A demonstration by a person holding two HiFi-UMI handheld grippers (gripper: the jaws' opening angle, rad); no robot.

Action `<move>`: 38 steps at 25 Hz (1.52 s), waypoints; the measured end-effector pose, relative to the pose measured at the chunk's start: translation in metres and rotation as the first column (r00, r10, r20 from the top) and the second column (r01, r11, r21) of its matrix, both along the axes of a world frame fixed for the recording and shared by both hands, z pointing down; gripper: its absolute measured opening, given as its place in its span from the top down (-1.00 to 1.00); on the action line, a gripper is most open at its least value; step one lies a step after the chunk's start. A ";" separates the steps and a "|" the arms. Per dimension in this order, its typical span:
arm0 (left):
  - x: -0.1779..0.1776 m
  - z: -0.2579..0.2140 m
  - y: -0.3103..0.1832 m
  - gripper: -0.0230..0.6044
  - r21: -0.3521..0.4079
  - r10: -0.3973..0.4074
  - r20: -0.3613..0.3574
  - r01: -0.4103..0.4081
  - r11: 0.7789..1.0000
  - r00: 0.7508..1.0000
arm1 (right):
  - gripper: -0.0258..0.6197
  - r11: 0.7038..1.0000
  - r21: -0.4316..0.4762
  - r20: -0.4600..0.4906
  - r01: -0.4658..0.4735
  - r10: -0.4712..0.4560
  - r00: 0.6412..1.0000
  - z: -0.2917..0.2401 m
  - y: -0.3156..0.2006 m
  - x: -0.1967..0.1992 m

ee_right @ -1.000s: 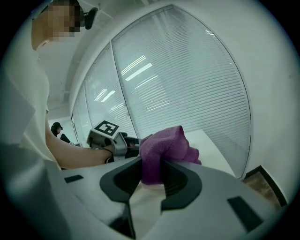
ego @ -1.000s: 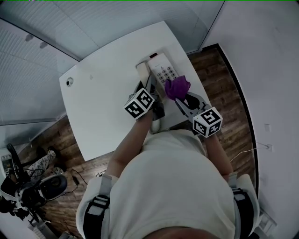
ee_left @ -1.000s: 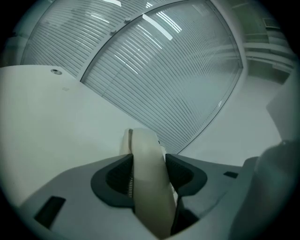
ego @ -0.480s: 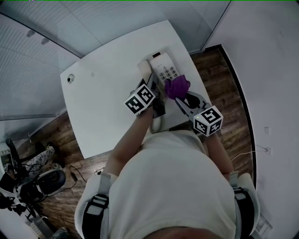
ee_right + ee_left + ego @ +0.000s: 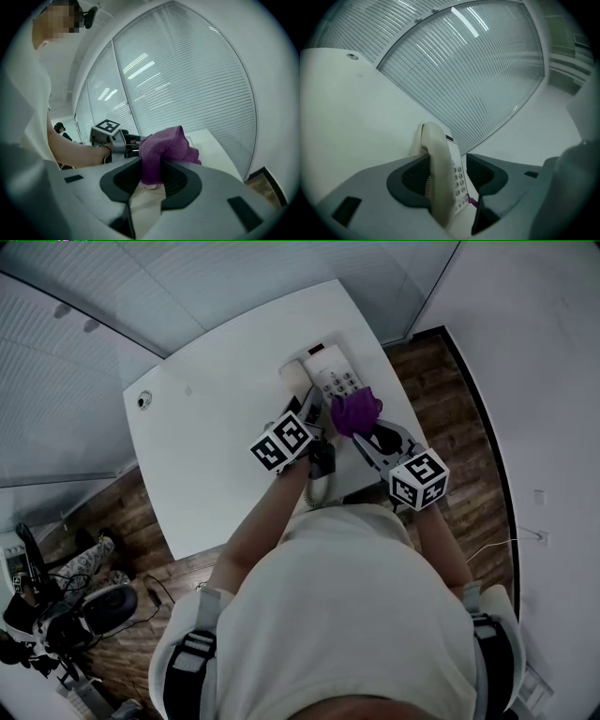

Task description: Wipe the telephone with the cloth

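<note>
– Progress check: where are we standing with the wiping?
– We are working mid-wipe, as we judge it. The right gripper (image 5: 362,425) is pinching the purple cloth (image 5: 354,412) tight between its jaws and pressing it onto the near right corner of the keypad (image 5: 336,382).
– And the telephone (image 5: 317,360) itself?
– It is lying on the white table (image 5: 216,427), near its far right corner, with the handset (image 5: 292,381) resting in its cradle. The left gripper (image 5: 311,416) is straddling its near end with jaws standing wide. 1 pad is sitting against the handset side and a sliver of table is showing on the keypad side, so we are reading it as bracing, not clamping.
– What is remaining?
– We are seeing the cloth on only 1 corner. It is not covering the handset, the far end or the sides, and we are not able to tell what is already clean.
– Anything differing from 1 second ago?
– Hardly. The cloth is sitting on nearly the same patch of keys, both grippers are keeping their places, and the left jaws are staying equally wide.
</note>
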State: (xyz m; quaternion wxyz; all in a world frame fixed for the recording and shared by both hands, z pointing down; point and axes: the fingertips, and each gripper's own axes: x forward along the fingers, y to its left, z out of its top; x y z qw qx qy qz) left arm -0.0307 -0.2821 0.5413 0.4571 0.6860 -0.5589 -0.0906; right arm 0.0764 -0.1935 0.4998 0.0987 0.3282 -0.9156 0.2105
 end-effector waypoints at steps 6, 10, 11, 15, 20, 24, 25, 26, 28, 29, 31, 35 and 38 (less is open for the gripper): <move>0.004 0.000 0.011 0.15 -0.015 0.046 -0.009 -0.046 0.999 0.999 | 0.53 1.000 0.000 -0.014 -0.028 0.028 1.000 -0.002 0.008 -0.001; 0.003 -0.007 0.025 0.15 -0.001 0.084 0.017 -0.084 0.996 0.996 | 0.53 0.998 0.001 -0.019 -0.059 0.059 0.998 -0.007 0.016 -0.003; 0.003 -0.008 0.031 0.15 0.004 0.095 0.025 -0.095 0.995 0.995 | 0.53 0.998 0.002 -0.020 -0.070 0.070 0.997 -0.008 0.019 -0.004; -0.003 -0.014 0.057 0.16 0.033 0.135 0.060 -0.137 0.990 0.989 | 0.53 0.993 0.010 -0.027 -0.118 0.118 0.993 -0.011 0.031 -0.009; -0.016 -0.023 0.096 0.66 0.045 0.175 0.144 -0.183 0.982 0.974 | 0.53 0.985 0.028 -0.042 -0.170 0.171 0.984 -0.017 0.055 -0.019; -0.024 -0.027 0.128 0.80 0.044 0.217 0.214 -0.232 0.972 0.952 | 0.53 0.978 0.040 -0.057 -0.206 0.208 0.976 -0.019 0.078 -0.024; -0.026 -0.026 0.136 0.82 0.040 0.231 0.225 -0.245 0.969 0.947 | 0.53 0.975 0.041 -0.058 -0.218 0.220 0.974 -0.018 0.085 -0.025; -0.027 -0.026 0.144 0.83 0.034 0.245 0.232 -0.260 0.965 0.941 | 0.53 0.972 0.040 -0.057 -0.231 0.233 0.971 -0.018 0.091 -0.026; -0.033 -0.023 0.161 0.85 0.021 0.268 0.242 -0.281 0.959 0.932 | 0.53 0.966 0.038 -0.055 -0.254 0.256 0.965 -0.016 0.105 -0.028; -0.037 -0.022 0.169 0.85 0.015 0.276 0.247 -0.288 0.957 0.929 | 0.53 0.965 0.038 -0.053 -0.261 0.263 0.963 -0.016 0.112 -0.031; -0.045 -0.021 0.186 0.85 0.007 0.288 0.253 -0.299 0.954 0.924 | 0.53 0.962 0.041 -0.050 -0.269 0.270 0.961 -0.018 0.127 -0.036; -0.056 -0.021 0.218 0.85 0.000 0.302 0.232 -0.310 0.951 0.925 | 0.53 0.963 0.048 -0.047 -0.267 0.269 0.962 -0.022 0.158 -0.047; -0.061 -0.025 0.241 0.86 0.007 0.310 0.237 -0.320 0.947 0.921 | 0.53 0.966 0.045 -0.052 -0.254 0.257 0.965 -0.022 0.182 -0.056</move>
